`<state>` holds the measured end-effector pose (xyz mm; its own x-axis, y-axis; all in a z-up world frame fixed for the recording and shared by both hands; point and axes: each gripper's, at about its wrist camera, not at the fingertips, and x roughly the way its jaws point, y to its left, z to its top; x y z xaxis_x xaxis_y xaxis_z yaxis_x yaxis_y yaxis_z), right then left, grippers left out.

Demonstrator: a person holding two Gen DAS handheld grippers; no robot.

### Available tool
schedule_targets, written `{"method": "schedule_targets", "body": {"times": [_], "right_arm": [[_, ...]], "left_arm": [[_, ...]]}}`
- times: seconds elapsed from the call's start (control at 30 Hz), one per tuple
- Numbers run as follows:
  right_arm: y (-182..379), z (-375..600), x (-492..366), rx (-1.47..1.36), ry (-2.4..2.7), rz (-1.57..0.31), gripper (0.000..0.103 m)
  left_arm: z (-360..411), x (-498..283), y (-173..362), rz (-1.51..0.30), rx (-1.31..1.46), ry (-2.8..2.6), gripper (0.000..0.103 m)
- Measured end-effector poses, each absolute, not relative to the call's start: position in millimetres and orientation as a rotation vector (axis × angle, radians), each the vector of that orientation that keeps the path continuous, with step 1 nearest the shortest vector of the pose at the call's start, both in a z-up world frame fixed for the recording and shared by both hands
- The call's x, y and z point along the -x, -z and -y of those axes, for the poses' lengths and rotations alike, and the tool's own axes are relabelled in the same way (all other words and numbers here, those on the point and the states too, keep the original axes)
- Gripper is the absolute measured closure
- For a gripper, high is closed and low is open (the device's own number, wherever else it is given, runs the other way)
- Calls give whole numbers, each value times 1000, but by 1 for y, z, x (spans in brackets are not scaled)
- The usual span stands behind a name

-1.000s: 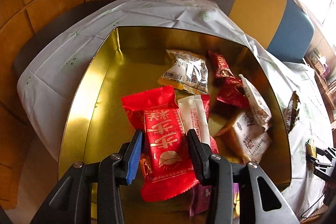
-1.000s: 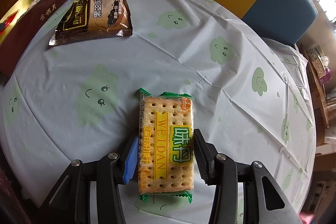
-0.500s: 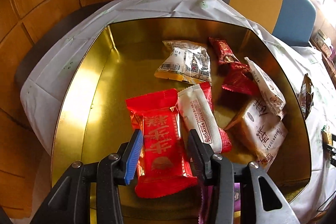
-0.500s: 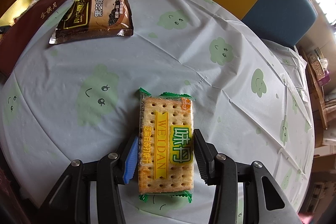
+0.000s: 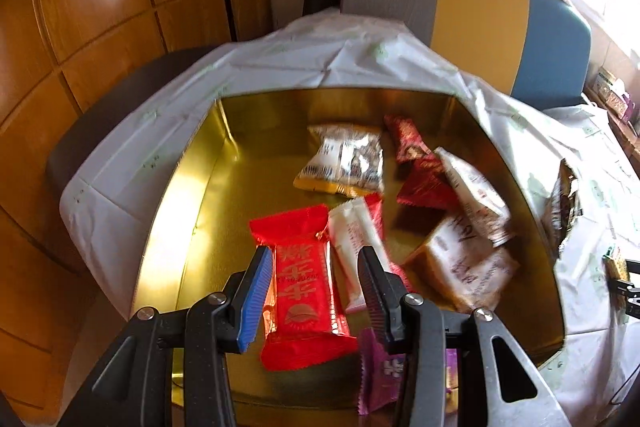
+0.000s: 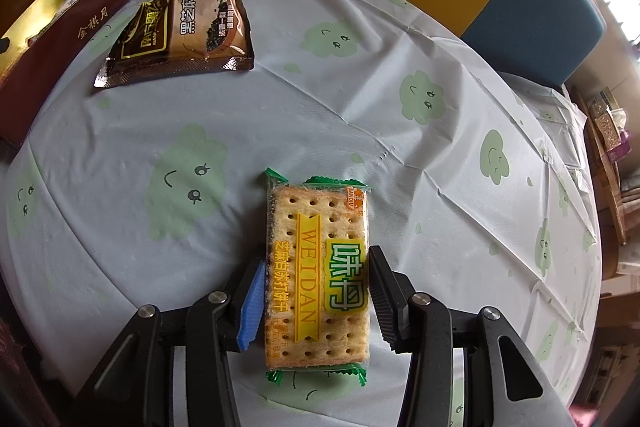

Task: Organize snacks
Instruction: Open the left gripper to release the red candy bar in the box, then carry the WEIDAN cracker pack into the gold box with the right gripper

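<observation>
The left tongs (image 5: 314, 301) have released the red packet (image 5: 304, 287) into the gold tin (image 5: 188, 187) and pull back; the right tongs (image 6: 316, 301) stay clenched on the cracker pack (image 6: 316, 267), next to go.

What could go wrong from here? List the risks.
1. The right gripper clamps the cracker packet by its long edges; a harder squeeze might snap the crackers.
2. The left gripper hangs open over the red packet in the gold box; bringing the crackers in now could make the grippers collide.
3. The brown sesame packet lies on the tablecloth beside the box and may be overlooked.
</observation>
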<state>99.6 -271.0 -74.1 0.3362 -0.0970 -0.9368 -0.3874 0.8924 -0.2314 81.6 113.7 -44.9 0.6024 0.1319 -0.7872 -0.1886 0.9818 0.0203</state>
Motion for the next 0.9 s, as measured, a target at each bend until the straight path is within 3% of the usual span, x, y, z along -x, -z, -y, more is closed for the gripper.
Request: {"method": "schedule_targets", "body": {"times": [0.53, 0.9], "right_arm": [[41, 268, -120, 266, -237, -1188, 56], [-18, 123, -121, 177, -569, -1043, 56]], "left_arm": [[-111, -59, 18, -819, 77, -155, 58], [-138, -46, 19, -799, 128, -201, 58]]}}
